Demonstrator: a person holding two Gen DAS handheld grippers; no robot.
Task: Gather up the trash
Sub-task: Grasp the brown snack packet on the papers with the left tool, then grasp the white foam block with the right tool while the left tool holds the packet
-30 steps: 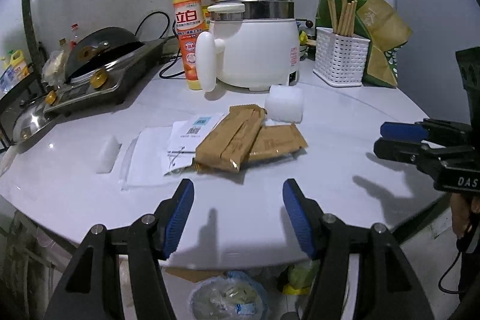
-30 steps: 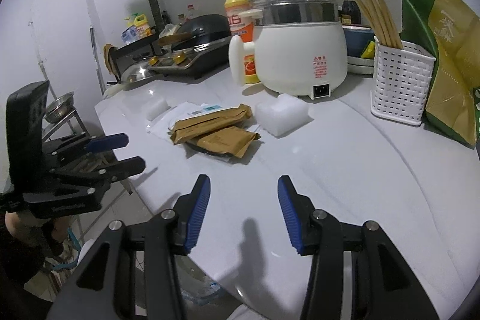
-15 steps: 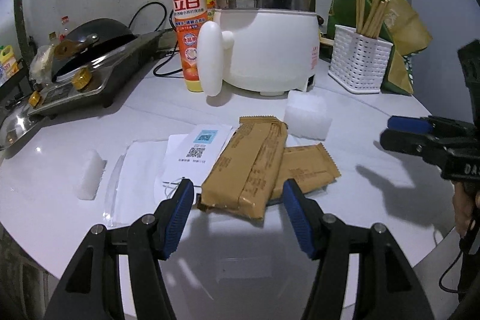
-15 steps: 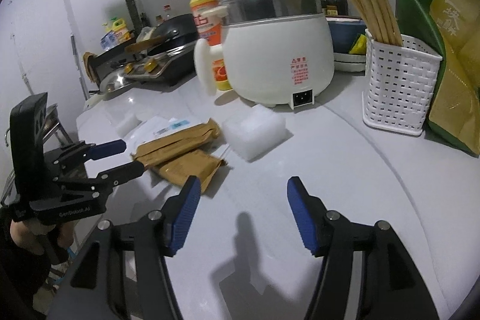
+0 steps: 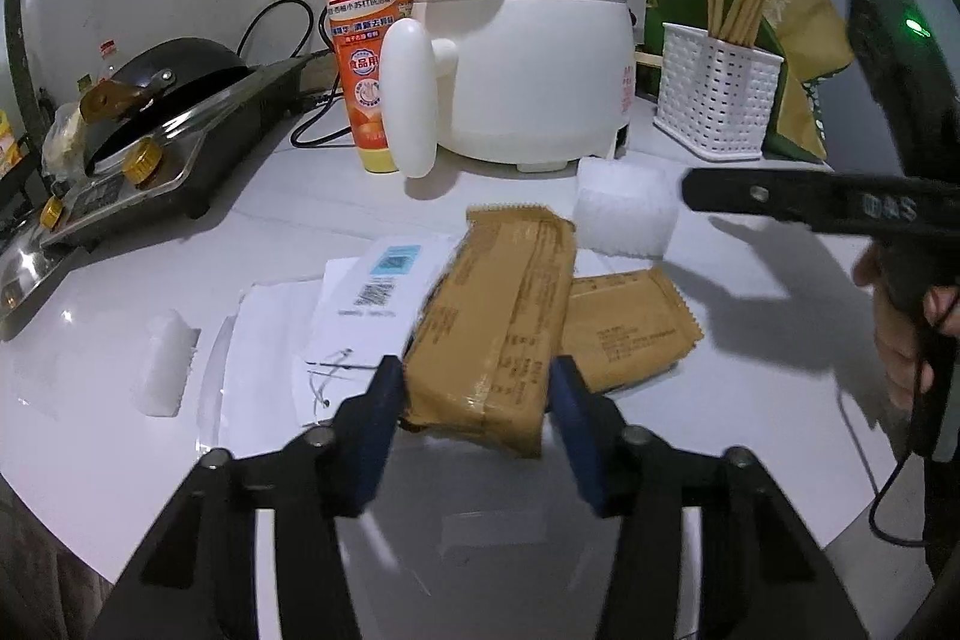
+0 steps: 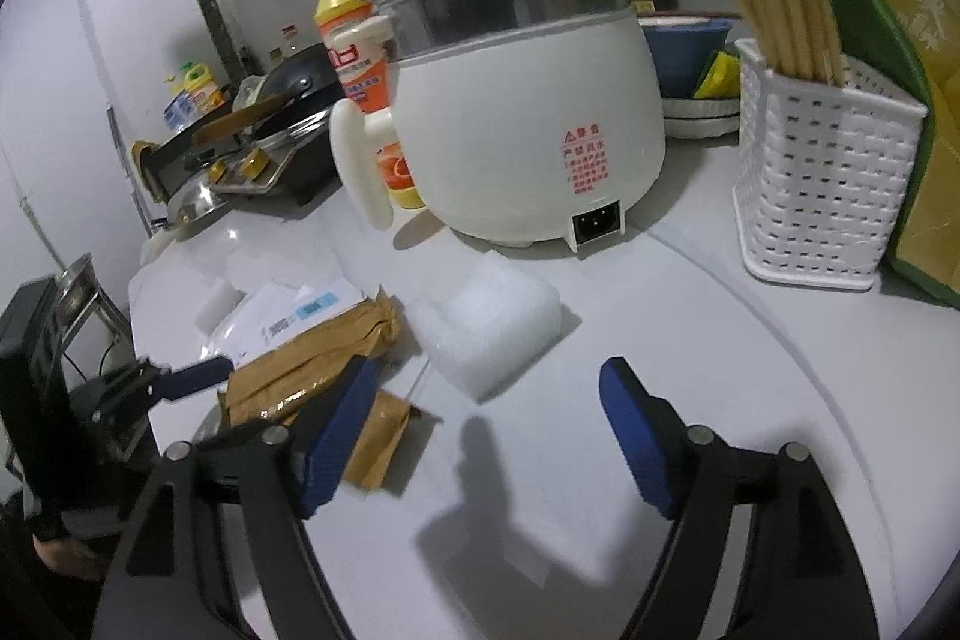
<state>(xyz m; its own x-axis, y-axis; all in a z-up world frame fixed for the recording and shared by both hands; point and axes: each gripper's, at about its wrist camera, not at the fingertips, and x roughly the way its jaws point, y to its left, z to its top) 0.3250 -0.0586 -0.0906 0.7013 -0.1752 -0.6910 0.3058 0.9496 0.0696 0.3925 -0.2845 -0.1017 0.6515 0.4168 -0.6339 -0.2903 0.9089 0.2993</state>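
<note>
Left tongs [image 5: 474,394] closing just now around the near end of the long brown packet [image 5: 498,322], blue pads [image 5: 387,388] right at its two sides; real pressing not clear to see. Packet lying on the white bench [image 5: 180,460], partly over a second brown packet [image 5: 630,328] and white papers [image 5: 360,304]. Right tongs [image 6: 489,430] opening just now, released, nothing between, hovering near the white foam block [image 6: 486,322], in front of the white cooker [image 6: 522,130].

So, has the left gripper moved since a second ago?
Yes. The left gripper advanced toward the cooker; its closing jaws now flank the brown packet.
</note>
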